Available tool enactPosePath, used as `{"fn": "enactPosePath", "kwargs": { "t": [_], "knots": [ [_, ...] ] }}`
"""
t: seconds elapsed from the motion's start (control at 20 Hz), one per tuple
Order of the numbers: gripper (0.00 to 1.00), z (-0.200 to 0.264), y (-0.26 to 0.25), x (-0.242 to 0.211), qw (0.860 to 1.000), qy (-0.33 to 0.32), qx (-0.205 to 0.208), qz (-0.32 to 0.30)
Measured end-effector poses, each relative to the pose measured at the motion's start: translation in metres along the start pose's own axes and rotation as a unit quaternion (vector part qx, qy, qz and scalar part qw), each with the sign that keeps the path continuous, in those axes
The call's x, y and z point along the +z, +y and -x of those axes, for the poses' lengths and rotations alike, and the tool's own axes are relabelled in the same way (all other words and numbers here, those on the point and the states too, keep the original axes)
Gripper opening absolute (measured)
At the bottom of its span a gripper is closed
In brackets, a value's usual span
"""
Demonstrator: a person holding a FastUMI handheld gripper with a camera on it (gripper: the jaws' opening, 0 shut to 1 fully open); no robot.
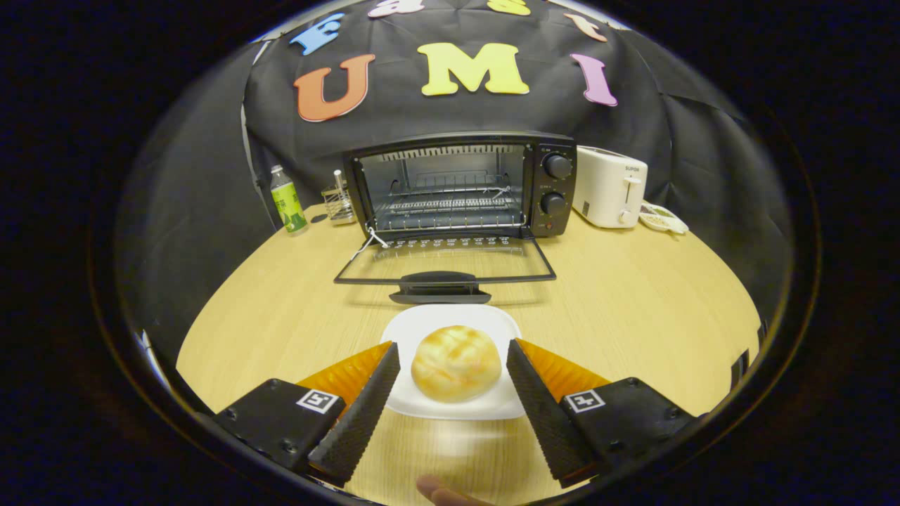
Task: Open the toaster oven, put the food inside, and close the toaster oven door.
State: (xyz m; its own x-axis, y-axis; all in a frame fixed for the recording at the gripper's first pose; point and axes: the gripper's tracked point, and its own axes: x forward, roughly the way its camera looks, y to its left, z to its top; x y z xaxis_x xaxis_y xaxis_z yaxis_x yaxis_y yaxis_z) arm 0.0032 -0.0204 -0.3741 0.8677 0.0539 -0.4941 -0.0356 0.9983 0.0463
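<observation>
Golden bun (455,362) on white plate (450,323) before door-down toaster oven (460,186)

The toaster oven (460,186) is seen with its door (444,261) folded flat onto the table (633,309), so the cavity mouth is left unblocked above the wire rack (450,204). The way there is crossed by the door handle (439,287) and, just before it, the plate (450,351) with the bun (455,362) (flanked by the spread fingers (365,400) of the gripper (453,355)). Bare tabletop is left on both sides of the door.
</observation>
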Motion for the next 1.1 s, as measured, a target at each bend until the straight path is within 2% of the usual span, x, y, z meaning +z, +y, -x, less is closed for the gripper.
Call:
{"fn": "enactPosePath", "kwargs": {
  "t": [0.2,0.4,0.9,1.1],
  "knots": [
    [1.00,-0.004,0.002,-0.020,1.000,-0.012,-0.008,-0.010],
    [1.00,-0.012,0.009,-0.033,1.000,0.012,-0.002,-0.029],
    [1.00,-0.020,0.006,-0.033,0.999,0.000,-0.020,-0.033],
    [0.85,-0.022,0.003,-0.032,0.999,-0.004,-0.016,-0.045]
  ]
}}
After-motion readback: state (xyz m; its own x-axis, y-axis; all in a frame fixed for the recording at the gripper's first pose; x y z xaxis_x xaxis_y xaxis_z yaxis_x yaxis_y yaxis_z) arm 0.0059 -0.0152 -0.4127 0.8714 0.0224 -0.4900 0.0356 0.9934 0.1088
